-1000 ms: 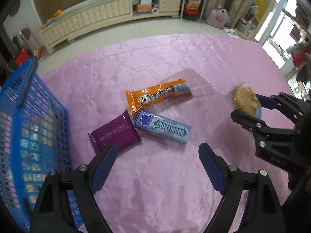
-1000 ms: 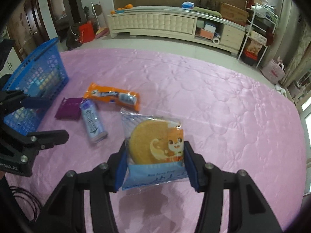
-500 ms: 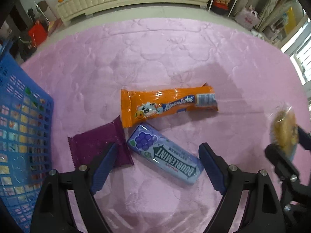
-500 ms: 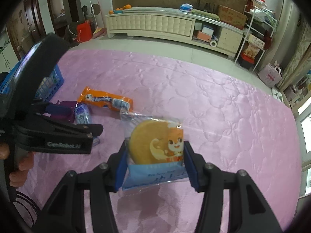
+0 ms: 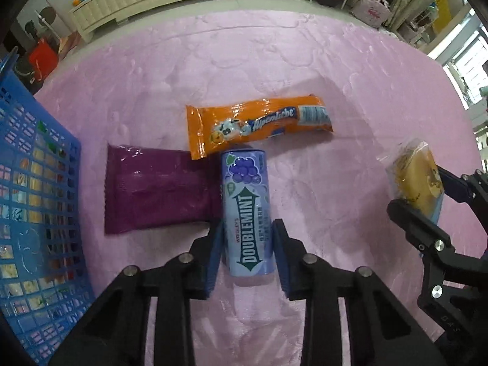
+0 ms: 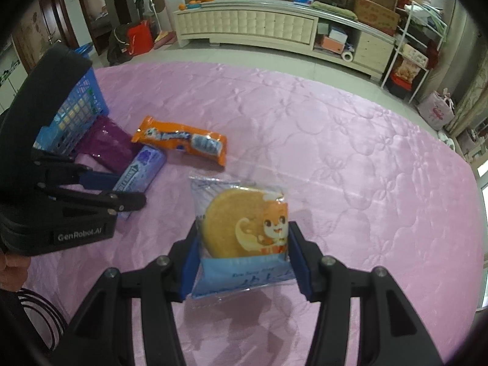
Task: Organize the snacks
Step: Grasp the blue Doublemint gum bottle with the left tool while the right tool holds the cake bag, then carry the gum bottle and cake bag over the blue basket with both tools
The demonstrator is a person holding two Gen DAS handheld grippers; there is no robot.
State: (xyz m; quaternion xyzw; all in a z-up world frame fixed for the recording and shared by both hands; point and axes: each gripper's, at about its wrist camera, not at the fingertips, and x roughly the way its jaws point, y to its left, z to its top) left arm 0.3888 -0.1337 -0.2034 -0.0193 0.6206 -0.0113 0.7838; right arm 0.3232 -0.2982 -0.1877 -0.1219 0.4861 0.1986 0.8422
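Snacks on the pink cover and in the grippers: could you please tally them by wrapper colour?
Orange: 1, the candy pack
Dark purple: 1, the pouch
Lilac: 1, the gum box, between the closing left gripper pads
Clear and blue: 1, the cake packet, held by the right gripper
Total: 4 snacks

Black hand-held gripper [image 5: 245, 244], blue ribbed pads [image 5: 213, 262], silver screws

On the quilt [image 5: 305, 61], a gum box [image 5: 247, 210] lies between a pouch [image 5: 158, 189] (basket [image 5: 36, 213] farther left) and a held cake [image 5: 418, 180]; a candy bar [image 5: 259, 125] lies behind.
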